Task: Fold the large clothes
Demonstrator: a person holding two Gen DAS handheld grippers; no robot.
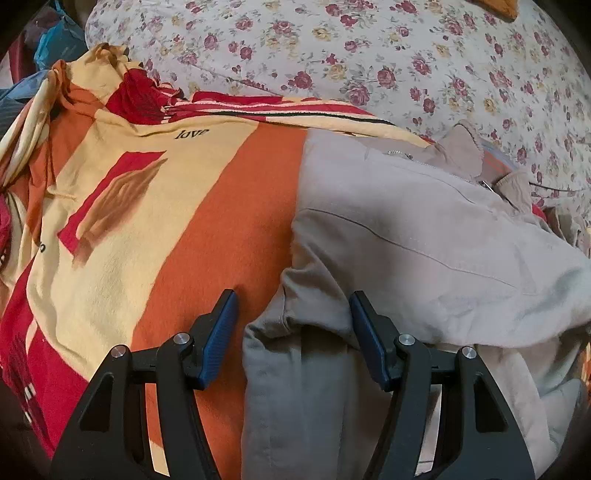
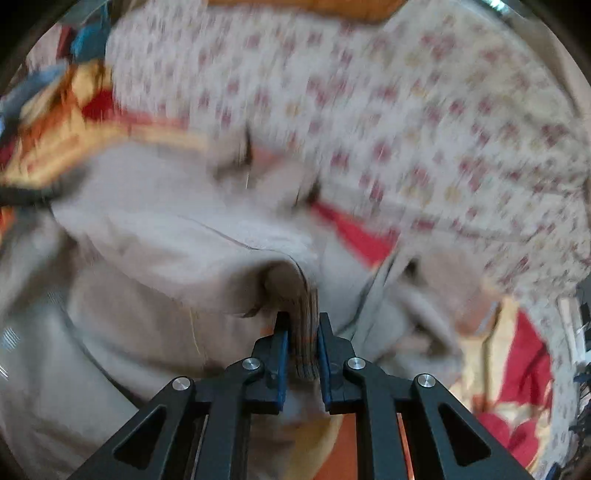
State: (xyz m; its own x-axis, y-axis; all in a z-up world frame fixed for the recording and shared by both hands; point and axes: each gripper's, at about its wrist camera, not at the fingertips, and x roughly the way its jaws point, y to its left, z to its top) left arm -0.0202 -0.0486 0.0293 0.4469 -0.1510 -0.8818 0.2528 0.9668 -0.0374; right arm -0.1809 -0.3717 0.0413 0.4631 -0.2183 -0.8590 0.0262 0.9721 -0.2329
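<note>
A pale beige jacket (image 1: 406, 229) with a zip at its collar lies crumpled on a striped orange, yellow and red blanket (image 1: 229, 221). My left gripper (image 1: 293, 299) hangs open over the jacket's near edge. A fold of beige cloth lies between its blue pads (image 1: 221, 332) without being pressed. The right wrist view is blurred. There my right gripper (image 2: 303, 317) is shut on a ribbed cuff (image 2: 306, 343) of the jacket (image 2: 166, 251), which bunches up just ahead of the fingertips.
A floral bedsheet (image 1: 369, 55) covers the bed beyond the blanket and jacket. Blue and dark clutter (image 1: 55, 40) sits past the bed's far left corner. An orange item (image 1: 498, 7) shows at the top edge. The blanket (image 2: 517, 369) also shows at the right.
</note>
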